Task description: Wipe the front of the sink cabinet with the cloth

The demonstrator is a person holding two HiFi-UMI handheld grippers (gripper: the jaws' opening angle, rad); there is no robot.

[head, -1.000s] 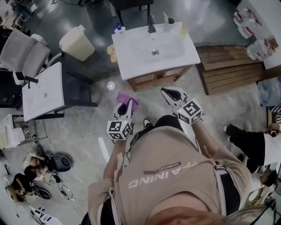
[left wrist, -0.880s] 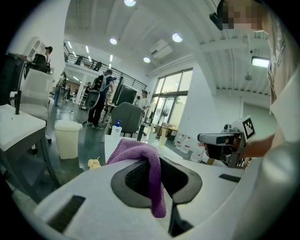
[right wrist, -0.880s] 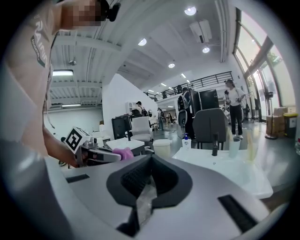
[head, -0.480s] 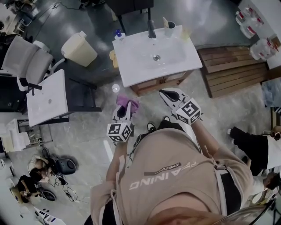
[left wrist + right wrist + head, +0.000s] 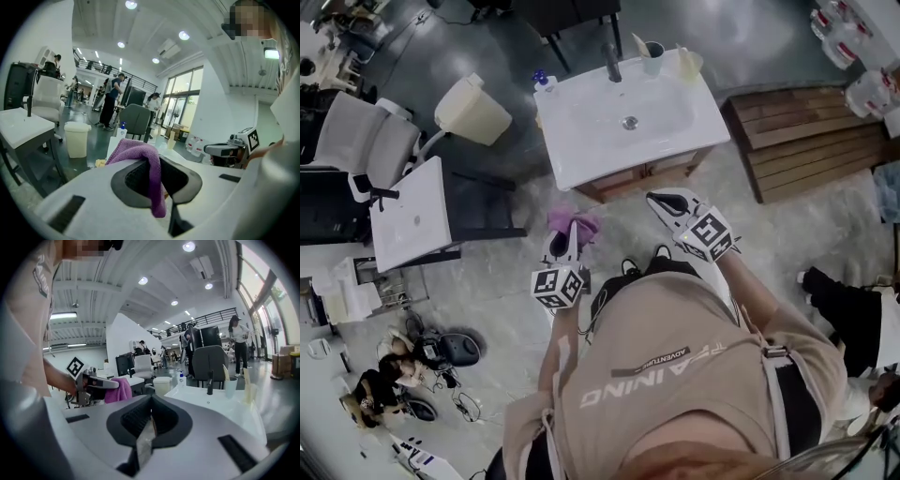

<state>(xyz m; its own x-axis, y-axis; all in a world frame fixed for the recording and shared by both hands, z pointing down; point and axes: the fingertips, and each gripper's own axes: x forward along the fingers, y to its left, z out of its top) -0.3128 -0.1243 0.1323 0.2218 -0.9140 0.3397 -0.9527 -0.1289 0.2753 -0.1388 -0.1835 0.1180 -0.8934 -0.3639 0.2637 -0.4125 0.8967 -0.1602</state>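
Note:
The sink cabinet has a wooden front under a white basin top and stands just ahead of me. My left gripper is shut on a purple cloth, a short way in front of the cabinet's left corner and not touching it. In the left gripper view the cloth drapes over and between the jaws of that gripper. My right gripper hovers near the cabinet front, shut and holding nothing. The right gripper view shows its jaws pressed together, the basin top beyond and the cloth at left.
A beige bin stands left of the sink, with a white table and an office chair further left. A wooden platform lies to the right. A faucet, cup and soap bottle stand on the basin's back edge. A person's legs show at right.
Both grippers keep nearly the same pose. The left one, still holding the cloth, has drifted slightly right, and the head view has shifted a little.

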